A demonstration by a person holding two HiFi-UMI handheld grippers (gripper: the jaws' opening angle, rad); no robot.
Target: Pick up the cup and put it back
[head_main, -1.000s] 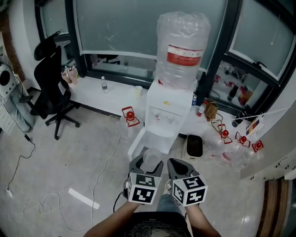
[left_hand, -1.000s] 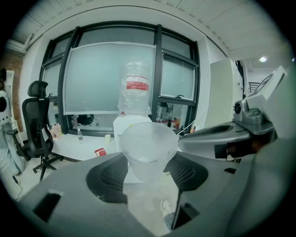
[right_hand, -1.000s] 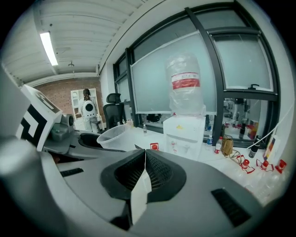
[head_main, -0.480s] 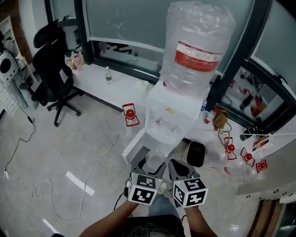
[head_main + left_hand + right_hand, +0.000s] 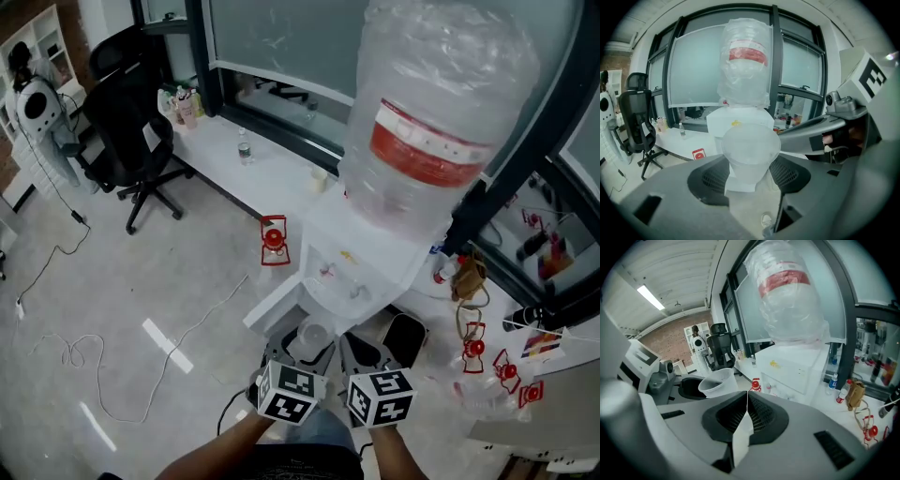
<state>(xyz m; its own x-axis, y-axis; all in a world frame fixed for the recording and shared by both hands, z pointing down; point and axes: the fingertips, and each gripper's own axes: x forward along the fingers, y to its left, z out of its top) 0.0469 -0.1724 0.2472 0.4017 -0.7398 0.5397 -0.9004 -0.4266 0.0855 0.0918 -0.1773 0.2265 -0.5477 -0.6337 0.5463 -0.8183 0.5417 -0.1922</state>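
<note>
A translucent plastic cup (image 5: pixel 750 152) sits upright between the jaws of my left gripper (image 5: pixel 302 342), which is shut on it; the same cup (image 5: pixel 313 335) shows from the head view and, in the right gripper view, as the cup (image 5: pixel 717 381) at the left. My right gripper (image 5: pixel 367 349) is beside it, jaws closed together with nothing between them. Straight ahead stands the white water dispenser (image 5: pixel 361 261) with its big bottle (image 5: pixel 439 131) bearing a red label. The dispenser's taps (image 5: pixel 339 278) are just beyond the cup.
A black office chair (image 5: pixel 131 141) stands at the left. Cables (image 5: pixel 84 352) trail over the grey floor. A red bottle cap holder (image 5: pixel 273 241) leans by the dispenser, more red ones (image 5: pixel 487 361) at the right. A dark bin (image 5: pixel 403 336) sits beside the dispenser's base.
The view has closed in on the dispenser, which looms larger. Both grippers keep their places near the bottom, the left still holding the cup, now nearer the dispenser's taps.
</note>
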